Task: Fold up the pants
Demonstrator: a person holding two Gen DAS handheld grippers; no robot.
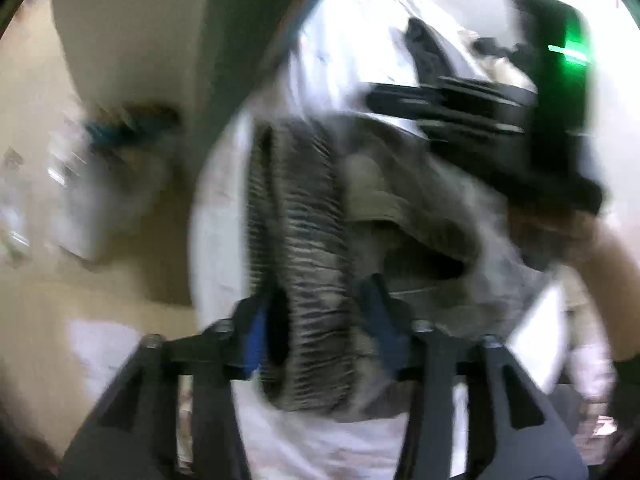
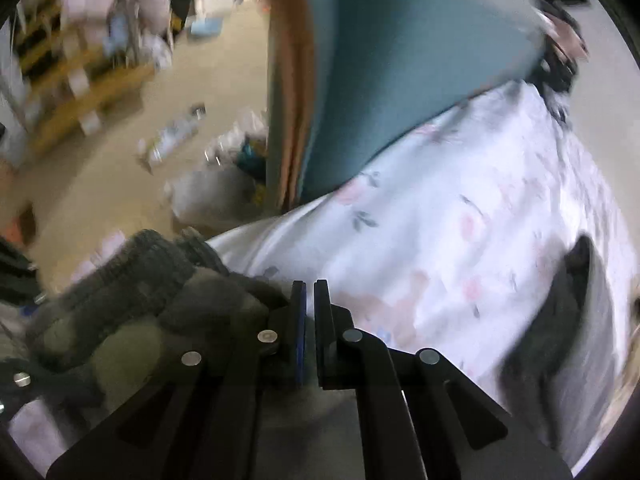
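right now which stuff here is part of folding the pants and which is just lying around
Part of the job:
- pants, ribbed waistband between the left gripper fingers
- right gripper, jaws nearly closed
- floral sheet underneath

Just lying about:
- dark garment on the sheet
- bottles on the floor
- plastic bags

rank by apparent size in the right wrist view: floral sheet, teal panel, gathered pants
1. floral sheet, the largest area.
2. teal panel, clearly smaller.
3. pants, smallest, though they sit right by the right claw, so nearness inflates them.
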